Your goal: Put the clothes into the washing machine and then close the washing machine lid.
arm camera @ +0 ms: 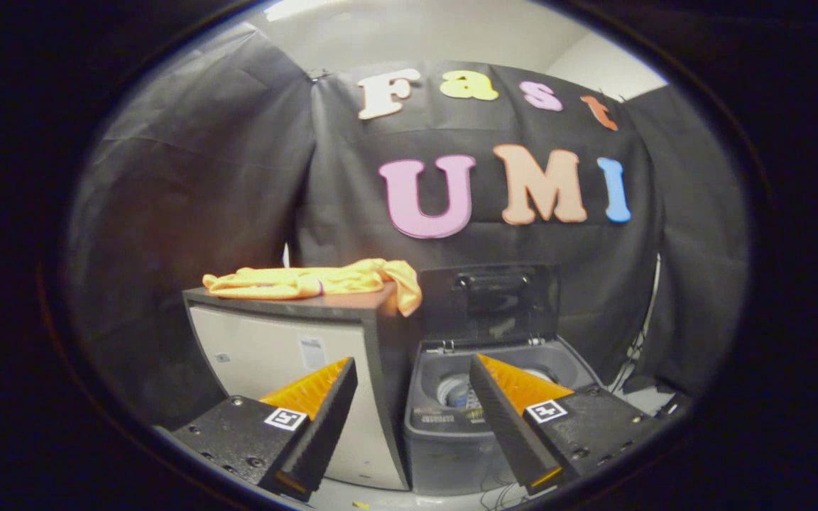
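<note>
The gripper (pixel 413 419) has its jaws wide apart and holds nothing between them. Just ahead, between the fingers, stands the grey washing machine (pixel 451 440) with its lid (pixel 488 301) raised upright. To its left is a white cabinet (pixel 288 355) with a dark top. The orange clothes (pixel 317 279) lie crumpled on this top, one end hanging over the edge near the lid.

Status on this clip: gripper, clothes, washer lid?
Hand-held gripper open, holding nothing. Orange clothes lying on the cabinet top, beyond the fingers. Washing machine beside the cabinet, lid up. Nothing between gripper and clothes.
</note>
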Available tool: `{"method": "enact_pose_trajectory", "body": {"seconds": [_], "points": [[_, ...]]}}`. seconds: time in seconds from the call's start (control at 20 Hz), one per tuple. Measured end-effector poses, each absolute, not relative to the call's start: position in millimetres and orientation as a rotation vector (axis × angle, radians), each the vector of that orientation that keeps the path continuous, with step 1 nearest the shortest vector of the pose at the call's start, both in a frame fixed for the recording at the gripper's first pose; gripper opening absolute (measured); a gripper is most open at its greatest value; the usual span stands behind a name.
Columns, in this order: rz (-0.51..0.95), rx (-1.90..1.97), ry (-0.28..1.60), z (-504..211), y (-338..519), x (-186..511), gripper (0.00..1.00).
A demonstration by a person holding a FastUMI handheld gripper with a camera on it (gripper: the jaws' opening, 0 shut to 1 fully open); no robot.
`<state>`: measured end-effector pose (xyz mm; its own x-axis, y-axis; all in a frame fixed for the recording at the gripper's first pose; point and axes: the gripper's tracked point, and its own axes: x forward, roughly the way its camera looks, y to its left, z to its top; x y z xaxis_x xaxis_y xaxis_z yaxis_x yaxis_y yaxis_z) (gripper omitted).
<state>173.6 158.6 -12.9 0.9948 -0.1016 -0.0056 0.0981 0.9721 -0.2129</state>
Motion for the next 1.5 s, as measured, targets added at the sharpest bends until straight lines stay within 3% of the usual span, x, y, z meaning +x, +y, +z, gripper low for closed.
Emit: {"method": "enact_pose_trajectory", "body": {"seconds": [0.2, 0.5, 0.85, 1.15, 1.35, 1.4, 1.5], "points": [[-0.044, -0.141, 0.023, 14, 223, 228, 0.96], [-0.074, -0.083, 0.158, 29, 278, 321, 0.97], [-0.033, -0.135, 0.371, -8, 330, 414, 0.98], [-0.134, -0.12, 0.568, -51, 322, 451, 0.98], [-0.144, -0.105, 0.558, -45, 315, 453, 0.98], [-0.153, -0.124, 0.584, -48, 313, 449, 0.95], [-0.138, -0.149, 0.589, -45, 308, 453, 0.72]]}}
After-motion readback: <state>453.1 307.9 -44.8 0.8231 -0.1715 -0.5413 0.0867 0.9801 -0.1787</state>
